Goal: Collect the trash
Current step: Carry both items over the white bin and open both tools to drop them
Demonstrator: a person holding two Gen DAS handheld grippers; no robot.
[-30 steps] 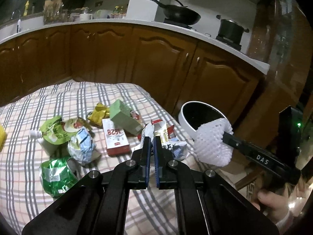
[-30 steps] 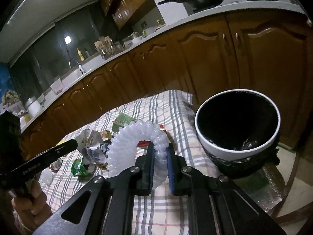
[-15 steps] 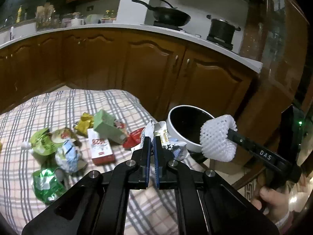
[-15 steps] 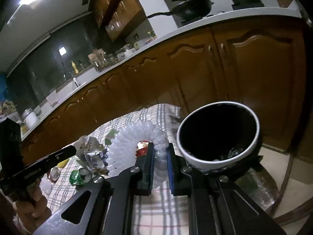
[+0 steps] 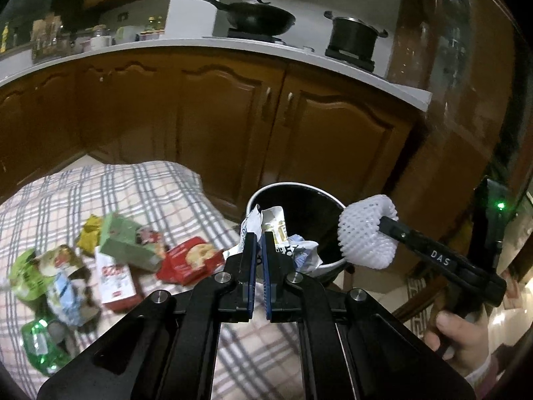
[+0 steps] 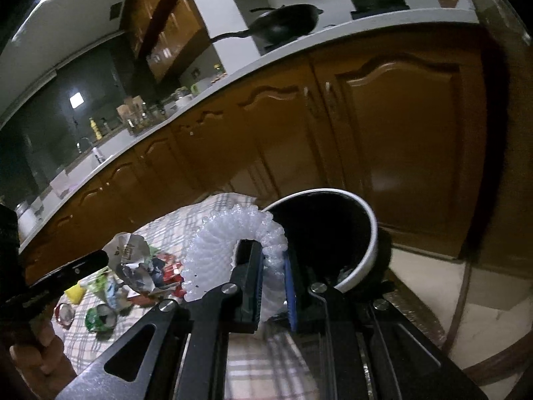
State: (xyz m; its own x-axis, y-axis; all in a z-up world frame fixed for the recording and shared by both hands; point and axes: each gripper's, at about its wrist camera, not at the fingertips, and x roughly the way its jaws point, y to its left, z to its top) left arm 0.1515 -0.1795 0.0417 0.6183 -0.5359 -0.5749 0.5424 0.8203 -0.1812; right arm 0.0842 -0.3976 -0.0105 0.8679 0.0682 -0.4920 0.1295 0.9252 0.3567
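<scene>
Pinched between the nearly closed jaws of the left gripper (image 5: 258, 238), a crumpled white wrapper (image 5: 278, 238) sticks up past the blue pads, its free end hanging over the near rim of the white trash bin (image 5: 328, 196), whose inside is black. In the right wrist view the same wrapper (image 6: 131, 261) shows as a creased silvery wad at the tip of the left gripper, above the checked cloth and left of the bin. The right gripper (image 6: 273, 261) is clamped on a white foam net sleeve (image 6: 233, 233), which arches from between its fingers up and to the left; the sleeve's far end lies against the bin's left rim (image 6: 369, 220) as seen from this camera. From the left wrist view the sleeve (image 5: 366, 233) sits at the right edge of the bin, just beside the rim, with the right gripper's black fingers running back to the person's right hand (image 5: 461, 336). The two held pieces are on opposite sides of the bin's mouth, apart from each other. Left of the bin, more trash lies on the checked tablecloth (image 5: 140, 186): a red packet (image 5: 190, 260), a green box (image 5: 128, 241), a red and white carton (image 5: 115, 283), a yellow wrapper (image 5: 89, 230), a green pouch (image 5: 36, 270) and a crushed green can (image 5: 40, 346). Behind stand brown kitchen cabinets (image 5: 216, 123).
</scene>
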